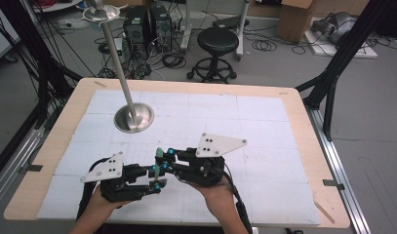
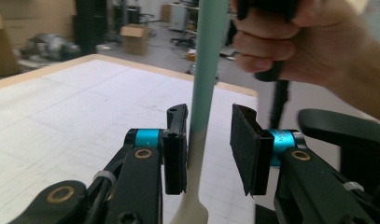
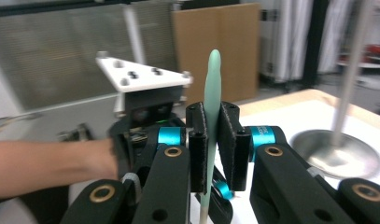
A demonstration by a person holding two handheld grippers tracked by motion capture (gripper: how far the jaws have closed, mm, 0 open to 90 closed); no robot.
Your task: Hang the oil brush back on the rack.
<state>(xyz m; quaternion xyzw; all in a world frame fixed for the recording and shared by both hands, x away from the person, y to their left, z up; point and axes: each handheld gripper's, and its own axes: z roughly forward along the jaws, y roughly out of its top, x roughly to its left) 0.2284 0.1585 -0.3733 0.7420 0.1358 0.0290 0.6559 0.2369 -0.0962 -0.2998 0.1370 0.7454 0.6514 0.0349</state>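
Note:
A slim utensil (image 1: 158, 162), mint green at one end and white at the other, stands upright near the table's front edge between both grippers. My right gripper (image 1: 163, 159) is shut on it; in the right gripper view its pads (image 3: 228, 135) press the green shaft (image 3: 213, 79) from both sides. My left gripper (image 1: 155, 176) is open around the lower part. In the left gripper view the utensil (image 2: 205, 70) lies against the left pad (image 2: 176, 154), with a gap to the other pad. The person's right hand (image 2: 295, 42) shows above.
A metal stand with a round base (image 1: 133, 118) and a tall leaning pole rises at the table's back left, also seen as the stand base (image 3: 337, 156). The white mat (image 1: 264, 126) covers the wooden table. A black stool (image 1: 217, 44) and computer towers stand behind.

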